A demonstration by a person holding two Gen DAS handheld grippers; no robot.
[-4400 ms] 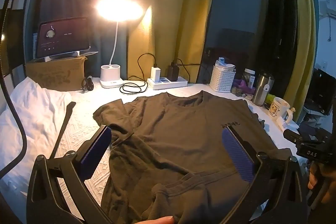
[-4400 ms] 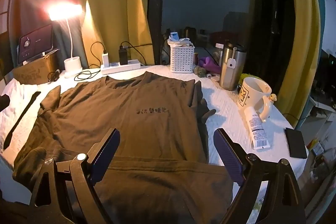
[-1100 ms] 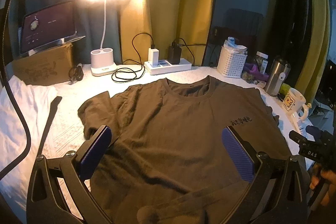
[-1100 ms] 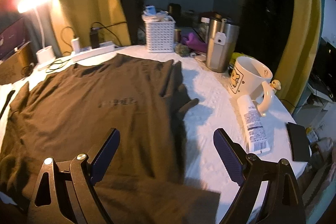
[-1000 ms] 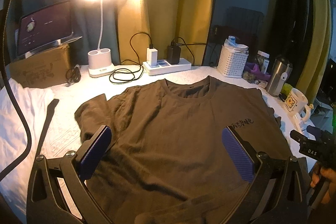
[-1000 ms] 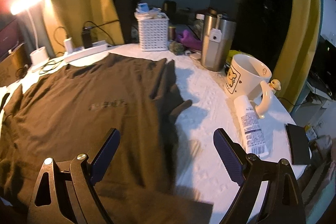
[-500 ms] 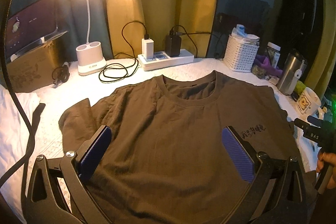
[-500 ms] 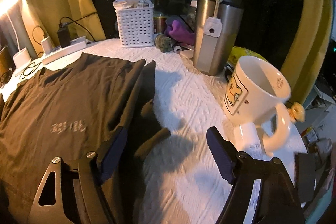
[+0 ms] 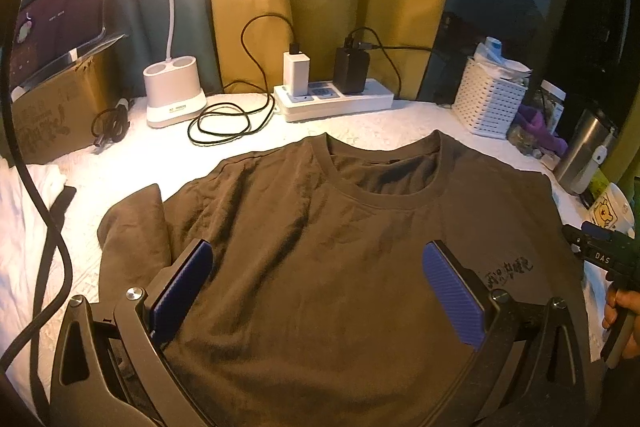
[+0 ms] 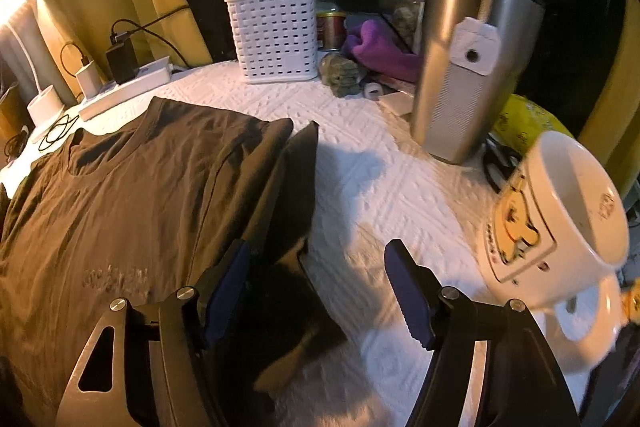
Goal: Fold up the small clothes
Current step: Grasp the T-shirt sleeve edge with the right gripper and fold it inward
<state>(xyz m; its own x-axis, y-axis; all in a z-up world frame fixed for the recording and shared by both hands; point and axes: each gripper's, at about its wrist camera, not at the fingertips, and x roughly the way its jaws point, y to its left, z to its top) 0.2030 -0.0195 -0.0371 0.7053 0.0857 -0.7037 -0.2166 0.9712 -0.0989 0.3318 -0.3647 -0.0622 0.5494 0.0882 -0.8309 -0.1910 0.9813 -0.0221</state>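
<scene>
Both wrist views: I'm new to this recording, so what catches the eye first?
A brown T-shirt lies spread flat across the white cloth-covered table. A glaring desk lamp stands at the far left edge. A white cartoon mug looms at the right, beside a steel tumbler.

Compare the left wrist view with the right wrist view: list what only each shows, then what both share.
Only the left: the lamp base, cardboard box, the shirt's left sleeve, and the open left tongs.
Only the right: the shirt's right sleeve, a red can, and the right tongs, closing, nothing pressed between them yet.
Both: the shirt, power strip, white basket, steel flask and mug.
</scene>
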